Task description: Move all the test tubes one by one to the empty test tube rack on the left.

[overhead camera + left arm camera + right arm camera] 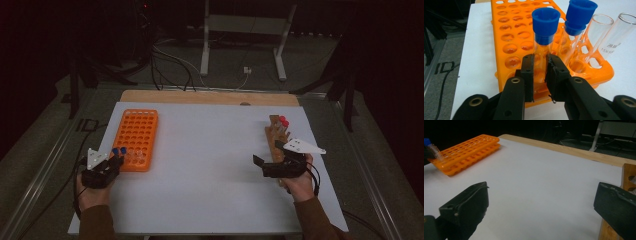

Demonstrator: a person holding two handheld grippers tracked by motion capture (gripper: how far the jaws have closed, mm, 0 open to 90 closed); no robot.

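Your left gripper [540,75] is clamped on a blue-capped tube [544,37] standing in the near corner of the orange rack [509,37]. Your right gripper [541,205], well apart from the rack, gapes wide, holding nothing.

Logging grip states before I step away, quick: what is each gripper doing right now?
Left gripper: closed on a blue-capped test tube standing in the orange rack.
Right gripper: open, holding nothing, beside the wooden rack.
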